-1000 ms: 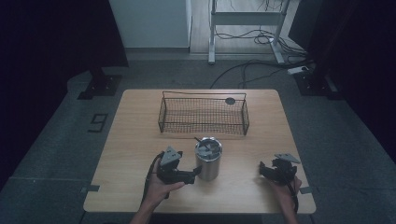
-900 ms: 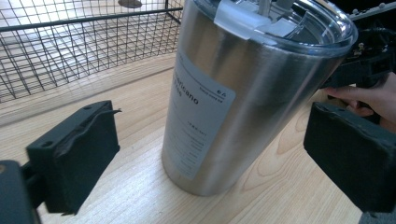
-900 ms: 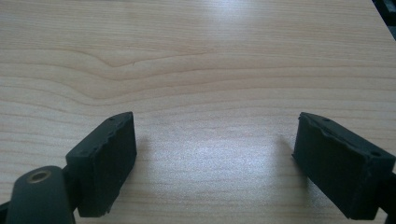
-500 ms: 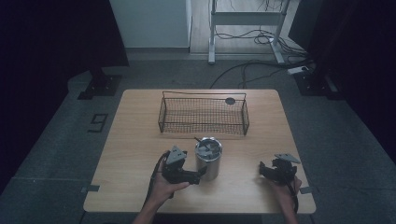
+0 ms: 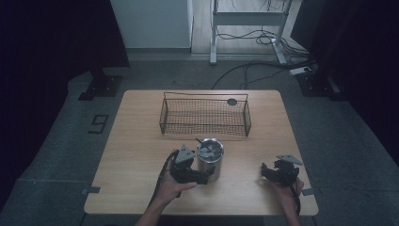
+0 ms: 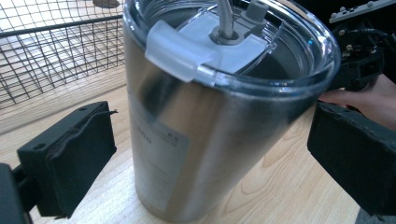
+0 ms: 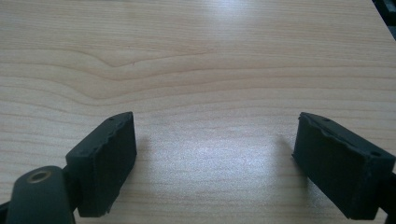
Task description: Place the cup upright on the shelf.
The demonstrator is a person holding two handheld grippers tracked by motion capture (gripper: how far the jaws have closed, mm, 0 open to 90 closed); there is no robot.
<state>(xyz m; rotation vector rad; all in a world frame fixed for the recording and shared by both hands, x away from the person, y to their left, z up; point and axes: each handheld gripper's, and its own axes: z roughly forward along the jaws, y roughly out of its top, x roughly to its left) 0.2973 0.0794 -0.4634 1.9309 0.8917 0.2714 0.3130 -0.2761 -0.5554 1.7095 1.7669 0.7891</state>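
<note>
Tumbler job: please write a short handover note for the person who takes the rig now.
Left gripper: open, jaws just opened wider, either side of the tumbler, pads not touching it.
Right gripper: open, empty, low over the table.
Tumbler: upright on the table in front of the basket, lid and straw on.
Done: left gripper in place around it.
Left: probably grip it and move it, perhaps to the basket.

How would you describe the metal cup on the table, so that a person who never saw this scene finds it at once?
On the light wooden table a black wire basket stands toward the far edge. Just in front of it, nearer the person, stands the steel tumbler, upright between the open jaws of the left gripper. It alone is shiny metal, with a clear lid and a straw.
</note>
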